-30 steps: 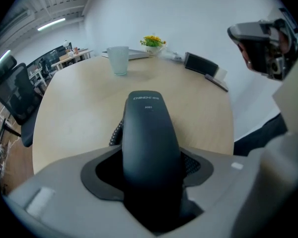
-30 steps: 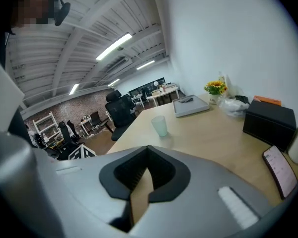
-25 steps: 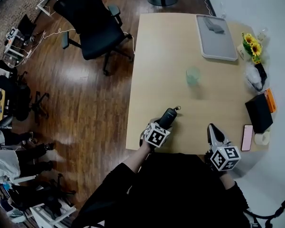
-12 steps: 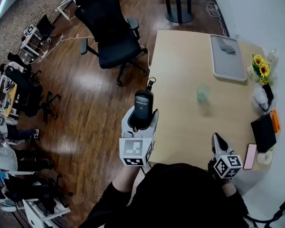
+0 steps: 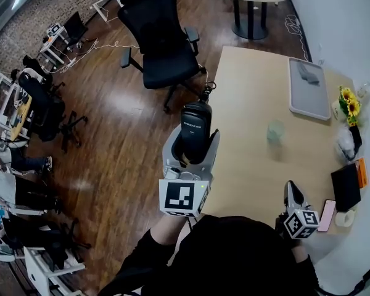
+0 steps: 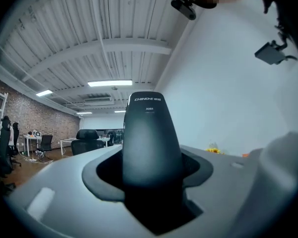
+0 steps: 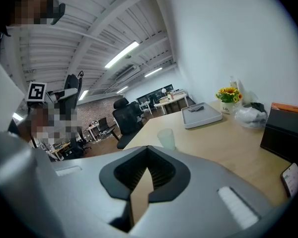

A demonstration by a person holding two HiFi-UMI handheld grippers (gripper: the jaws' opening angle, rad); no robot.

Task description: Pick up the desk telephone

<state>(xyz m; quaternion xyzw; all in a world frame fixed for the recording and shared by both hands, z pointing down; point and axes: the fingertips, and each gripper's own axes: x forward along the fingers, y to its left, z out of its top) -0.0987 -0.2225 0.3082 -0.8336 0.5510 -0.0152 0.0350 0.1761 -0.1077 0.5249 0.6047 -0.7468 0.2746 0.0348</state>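
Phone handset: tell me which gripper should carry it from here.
Left, probably. The left gripper is shut on the handset, held off the table; the right gripper is shut, empty, low by the table's edge.

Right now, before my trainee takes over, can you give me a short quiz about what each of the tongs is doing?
1. True or false: the right tongs are closed around the cup.
2. What do the left tongs grip? A) a stapler B) the black telephone handset C) a remote control
3. Fill in: the handset is held up in the air, not resting on the ____.

Key:
1. False. The right tongs are shut and empty, and the cup stands apart on the table.
2. B.
3. table.
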